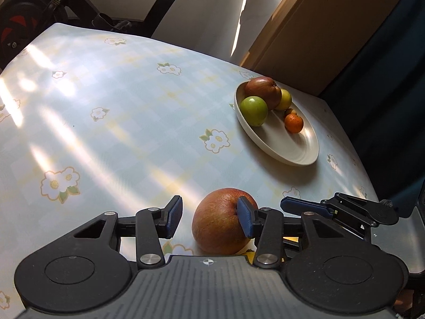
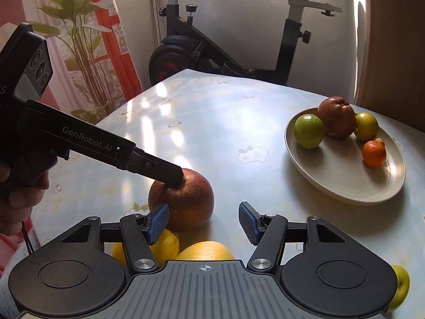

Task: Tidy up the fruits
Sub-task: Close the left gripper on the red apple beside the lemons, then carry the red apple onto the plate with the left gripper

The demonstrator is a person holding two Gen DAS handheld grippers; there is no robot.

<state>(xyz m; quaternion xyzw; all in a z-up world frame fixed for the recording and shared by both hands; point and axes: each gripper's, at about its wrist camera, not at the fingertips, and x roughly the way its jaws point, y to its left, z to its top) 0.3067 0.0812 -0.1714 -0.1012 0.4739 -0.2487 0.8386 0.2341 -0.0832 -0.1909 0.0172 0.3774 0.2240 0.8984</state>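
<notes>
A large red apple (image 1: 215, 228) lies on the flowered tablecloth, between the fingers of my left gripper (image 1: 209, 219). The gripper's right pad (image 1: 245, 222) rests in the apple's stem hollow, while a gap shows between the left pad (image 1: 174, 218) and the fruit, so the jaws stand open. In the right wrist view the left gripper (image 2: 174, 176) reaches from the left onto the same apple (image 2: 191, 199). My right gripper (image 2: 203, 222) is open and holds nothing; the apple lies just beyond its left finger. A cream plate (image 2: 345, 194) at the right holds a red apple, two green fruits and a small orange.
Two yellow fruits (image 2: 170, 247) lie under the right gripper, close to the apple. A green fruit (image 2: 401, 287) sits at the lower right. The right gripper (image 1: 340, 207) shows side-on beside the left one. An exercise bike (image 2: 186, 47) stands beyond the table's far edge.
</notes>
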